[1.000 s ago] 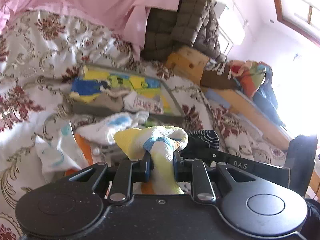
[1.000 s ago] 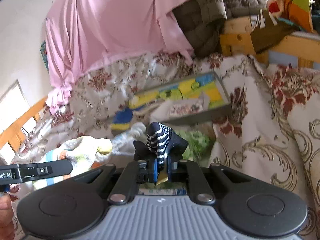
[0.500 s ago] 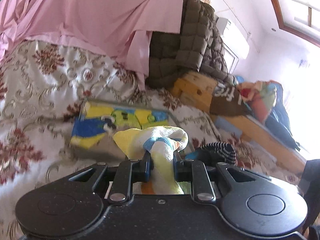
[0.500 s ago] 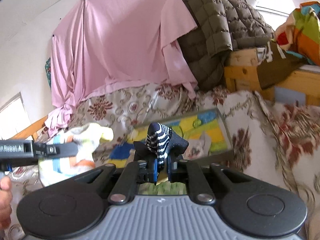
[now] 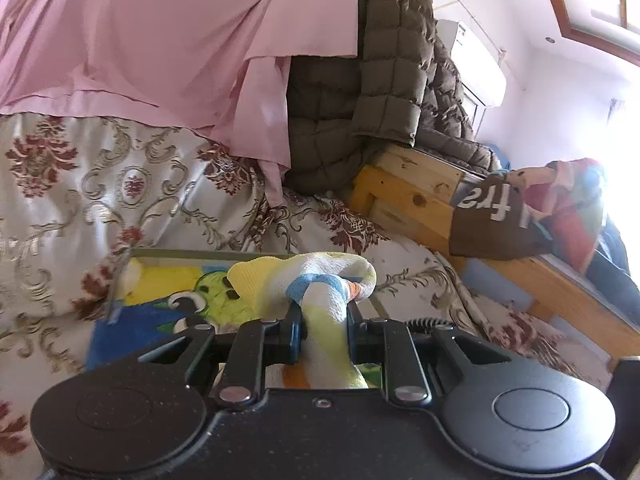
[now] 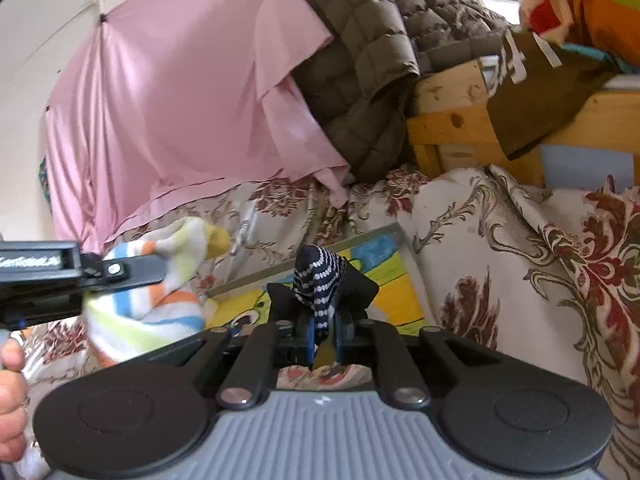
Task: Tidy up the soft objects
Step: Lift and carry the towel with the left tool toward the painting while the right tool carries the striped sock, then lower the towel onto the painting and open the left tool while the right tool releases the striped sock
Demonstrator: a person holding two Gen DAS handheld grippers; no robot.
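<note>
Socks are being held one per gripper, both raised above a floral bedspread [image 5: 80, 200] that is filling the lower half of each view. A pink sheet [image 5: 160, 40] is draping down at 11 o'clock, its hem lying along the bedspread, and a brown quilted jacket [image 5: 360, 112] is hanging at 12 to 1 o'clock over a wooden bed frame [image 5: 416, 196]. Open bedspread is showing at 9 o'clock in the left wrist view and at 3 o'clock in the right wrist view.

A shallow grey-rimmed box [image 5: 192, 255] with a bright yellow, green and blue printed base is lying on the bedspread just beyond both grippers; its far rim is visible at 10 o'clock in the left wrist view, while the near edge is being hidden by the gripper bodies.

A pastel striped sock [image 5: 320, 280] is being pinched in the left gripper [image 5: 322, 322], jaws closed on its bunched middle, the yellow toe pointing toward 10 o'clock. In the right wrist view that sock is seen at 9 o'clock, hanging beside the box's left edge.

A navy sock with white dotted stripes [image 6: 324, 280] is being clamped by the right gripper [image 6: 324, 338], jaws nearly together, its folded tip standing up in front of the box's base.
</note>
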